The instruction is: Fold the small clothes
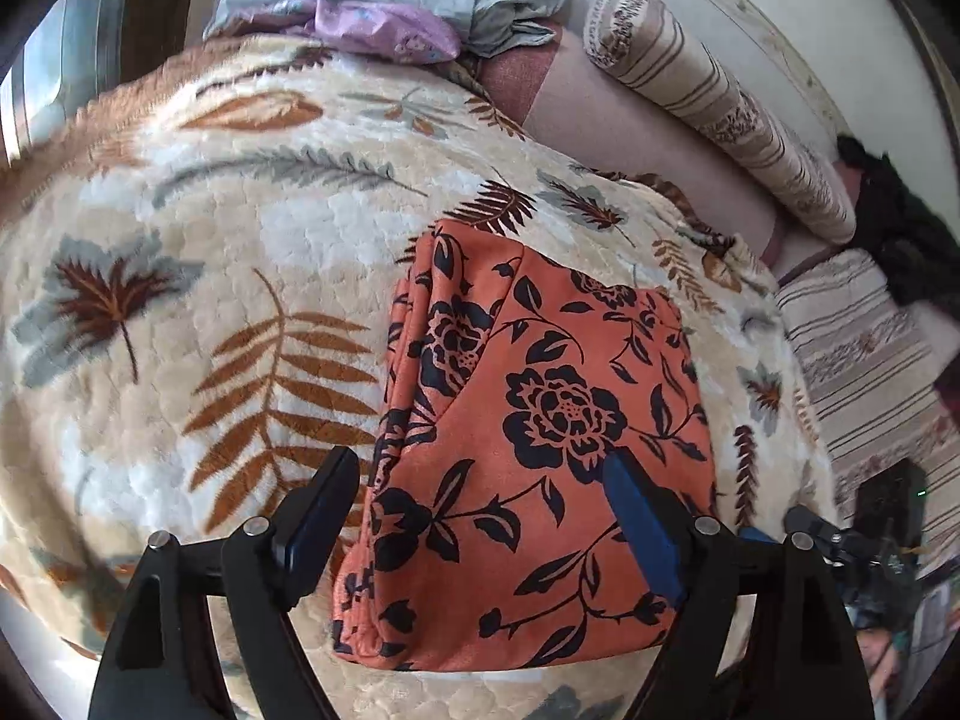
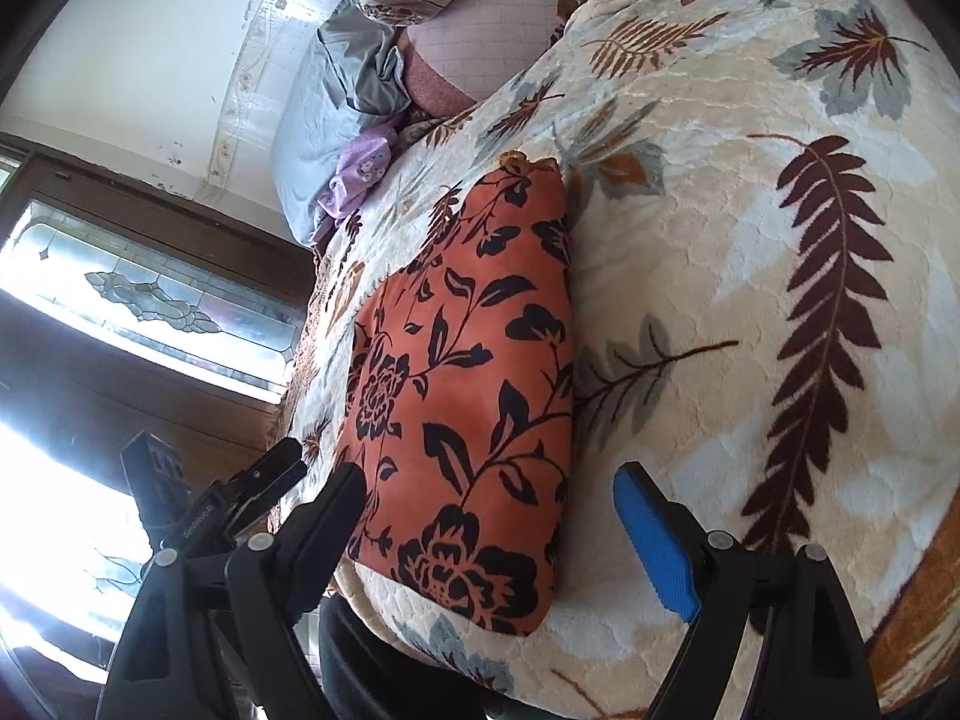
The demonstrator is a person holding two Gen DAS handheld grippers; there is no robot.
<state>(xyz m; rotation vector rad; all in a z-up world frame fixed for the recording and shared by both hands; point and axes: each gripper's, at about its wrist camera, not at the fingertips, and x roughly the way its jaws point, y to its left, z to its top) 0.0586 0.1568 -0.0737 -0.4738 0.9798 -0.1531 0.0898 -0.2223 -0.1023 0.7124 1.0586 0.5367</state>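
Note:
An orange garment with a black flower print (image 1: pixel 528 438) lies folded into a compact rectangle on the cream leaf-patterned blanket (image 1: pixel 240 252). My left gripper (image 1: pixel 480 468) is open, its fingers spread over the garment's near part and holding nothing. In the right wrist view the same garment (image 2: pixel 468 396) lies along the blanket's (image 2: pixel 750 300) left side. My right gripper (image 2: pixel 489 480) is open and empty above the garment's near end. The other gripper (image 2: pixel 240 492) shows at the lower left of that view.
Grey and lilac cloths (image 1: pixel 390 6) are piled at the far end of the bed. A striped bolster (image 1: pixel 720 102) and a striped cover (image 1: pixel 870 372) lie to the right. A window with patterned glass (image 2: pixel 150 300) stands beside the bed's edge.

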